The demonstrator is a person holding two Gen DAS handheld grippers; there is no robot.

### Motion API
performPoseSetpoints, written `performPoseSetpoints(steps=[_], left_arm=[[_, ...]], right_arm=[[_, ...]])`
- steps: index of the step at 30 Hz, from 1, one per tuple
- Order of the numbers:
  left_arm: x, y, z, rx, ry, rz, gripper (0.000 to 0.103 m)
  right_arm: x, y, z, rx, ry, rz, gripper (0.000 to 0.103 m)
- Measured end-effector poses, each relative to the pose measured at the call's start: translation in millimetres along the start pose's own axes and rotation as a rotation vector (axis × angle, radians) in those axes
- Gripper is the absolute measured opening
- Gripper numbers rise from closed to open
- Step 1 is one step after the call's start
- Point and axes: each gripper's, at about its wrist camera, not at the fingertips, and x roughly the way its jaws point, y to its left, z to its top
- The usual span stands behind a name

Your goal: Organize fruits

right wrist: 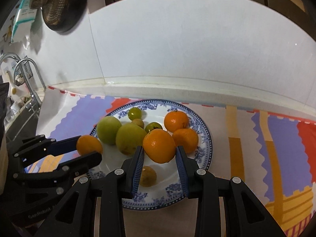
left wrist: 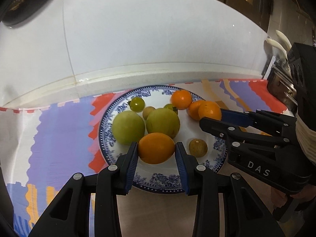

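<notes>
A blue-patterned white plate point(left wrist: 110, 138) point(right wrist: 205, 138) sits on a colourful mat. My left gripper point(left wrist: 156, 148) point(right wrist: 88, 148) is shut on an orange point(left wrist: 156, 148) point(right wrist: 88, 145) held just above the plate's near left side. My right gripper point(right wrist: 159, 148) point(left wrist: 210, 116) is shut on another orange point(right wrist: 159, 145) point(left wrist: 210, 110) over the plate's right part. On the plate lie two large green fruits point(left wrist: 128, 127) point(left wrist: 163, 122), two more oranges point(right wrist: 176, 121) point(right wrist: 186, 139), two small green fruits point(left wrist: 136, 104) point(right wrist: 153, 127) and two small brown fruits point(left wrist: 197, 147) point(left wrist: 148, 112).
A white tiled wall point(left wrist: 158, 49) rises right behind the mat point(left wrist: 59, 138). A sink with a faucet and rack point(right wrist: 23, 73) lies far left in the right wrist view. Metal utensils with white handles point(left wrist: 280, 45) stand at the right edge.
</notes>
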Motion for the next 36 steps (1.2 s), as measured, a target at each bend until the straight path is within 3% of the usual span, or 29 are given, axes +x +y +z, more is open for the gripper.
performPoseSetpoints(steps=[10,18,27,36], left_arm=[[14.7,-1.3,0.4,0.000,0.027,-0.014,0.037],[-2.1,-1.0,1.2,0.003,-0.016,0.001,0.042],[-53.3,-3.0,-3.2,-0.016,-0.099,0.041,0.055],[-111.2,-7.7,-13.8,-0.040,-0.188,0.105,0.076]], right_arm=[[19.7,-5.8,-4.8,0.018,0.040,0.009,0.034],[14.0,-4.3,-4.2,0.018,0.031,-0.012,0.039],[-26.7,2.3,-12.1,0.035,-0.014,-0.035,0.039],[-90.6,17.5,-19.8,0.043,-0.097,-0.066,0.049]])
